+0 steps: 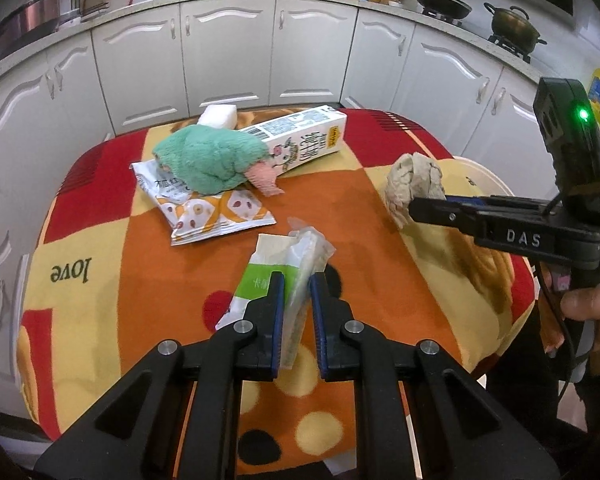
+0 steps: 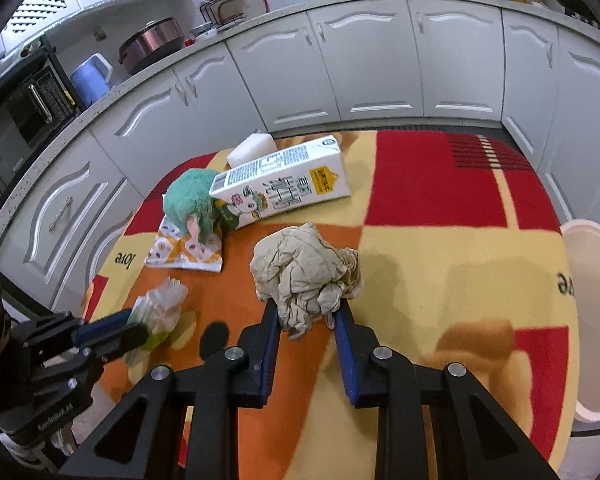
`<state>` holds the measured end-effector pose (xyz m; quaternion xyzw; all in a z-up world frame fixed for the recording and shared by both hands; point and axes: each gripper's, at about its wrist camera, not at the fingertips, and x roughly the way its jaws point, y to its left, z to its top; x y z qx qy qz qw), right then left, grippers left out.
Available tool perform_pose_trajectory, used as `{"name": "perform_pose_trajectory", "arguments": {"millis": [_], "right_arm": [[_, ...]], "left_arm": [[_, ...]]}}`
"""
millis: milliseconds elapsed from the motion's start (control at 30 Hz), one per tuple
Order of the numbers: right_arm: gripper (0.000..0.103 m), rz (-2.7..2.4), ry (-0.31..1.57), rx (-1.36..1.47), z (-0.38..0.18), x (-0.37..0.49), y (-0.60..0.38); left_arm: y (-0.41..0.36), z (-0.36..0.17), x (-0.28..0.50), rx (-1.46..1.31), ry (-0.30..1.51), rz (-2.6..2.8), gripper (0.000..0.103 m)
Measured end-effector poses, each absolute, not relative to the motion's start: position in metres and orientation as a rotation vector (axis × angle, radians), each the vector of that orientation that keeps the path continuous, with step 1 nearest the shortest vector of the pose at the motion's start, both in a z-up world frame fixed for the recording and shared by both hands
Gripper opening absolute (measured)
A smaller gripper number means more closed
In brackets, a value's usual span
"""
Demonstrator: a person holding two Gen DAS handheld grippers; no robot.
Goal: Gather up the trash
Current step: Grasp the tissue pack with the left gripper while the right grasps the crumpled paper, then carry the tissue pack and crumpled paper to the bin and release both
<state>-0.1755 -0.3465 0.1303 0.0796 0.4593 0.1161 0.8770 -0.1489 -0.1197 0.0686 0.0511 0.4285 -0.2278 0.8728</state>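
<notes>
My left gripper (image 1: 296,280) is shut on a clear and green plastic wrapper (image 1: 296,264), held just above the patterned cloth; it also shows in the right wrist view (image 2: 162,306). My right gripper (image 2: 306,308) is shut on a crumpled beige paper wad (image 2: 304,272), which also shows in the left wrist view (image 1: 414,182), lifted over the table's right side. A white milk carton (image 1: 304,136) lies on its side at the far end. A snack bag (image 1: 212,212) lies under a teal plush toy (image 1: 208,160).
A white bin (image 2: 592,320) stands beside the table's right edge. A white block (image 1: 218,117) lies at the table's far edge. White kitchen cabinets (image 1: 228,52) curve behind. The table carries an orange, red and yellow cloth (image 1: 100,240).
</notes>
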Motion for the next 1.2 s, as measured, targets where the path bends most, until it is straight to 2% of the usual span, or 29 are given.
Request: {"name": "perform_pose_trajectory", "arguments": {"millis": [300,400,433,467,500,533,600,667,867,1033,1200], "right_arm": [[0.025,0.222,0.954,0.173,0.132,-0.195,-0.364],[0.025,0.214,0.960,0.170,0.130,-0.198,-0.368],[0.025,0.214,0.961,0.171,0.130,-0.198,-0.368],[0.025,0.215,0.963,0.175,0.129,-0.199,-0.369],[0.025,0.216,0.965,0.177,0.129,-0.199,-0.369],[0.025,0.217,0.967,0.179,0.128,-0.199,-0.370],[0.025,0.219,0.969,0.179,0.128,-0.199,-0.370],[0.025,0.225,0.973,0.179,0.127,-0.198,-0.369],[0.025,0.235,0.980,0.172,0.126,-0.197,-0.366],[0.025,0.229,0.984,0.171,0.125,-0.196,-0.366],[0.025,0.229,0.983,0.170,0.125,-0.196,-0.366]], "left_arm": [[-0.126,0.061,-0.154,0.084,0.934,-0.504,0.011],[-0.126,0.054,-0.151,0.058,0.968,-0.531,0.015],[-0.126,0.054,-0.151,0.063,0.972,-0.532,0.026],[-0.126,0.053,-0.151,0.073,0.971,-0.531,0.045],[-0.127,0.053,-0.152,0.081,0.968,-0.534,0.052],[-0.127,0.054,-0.153,0.083,0.965,-0.539,0.058],[-0.127,0.055,-0.153,0.088,0.960,-0.544,0.058],[-0.128,0.053,-0.152,0.112,0.957,-0.529,0.063],[-0.138,0.037,-0.142,0.215,0.974,-0.503,0.063],[-0.138,0.034,-0.137,0.190,0.973,-0.509,0.063],[-0.141,0.035,-0.138,0.183,0.977,-0.511,0.044]]}}
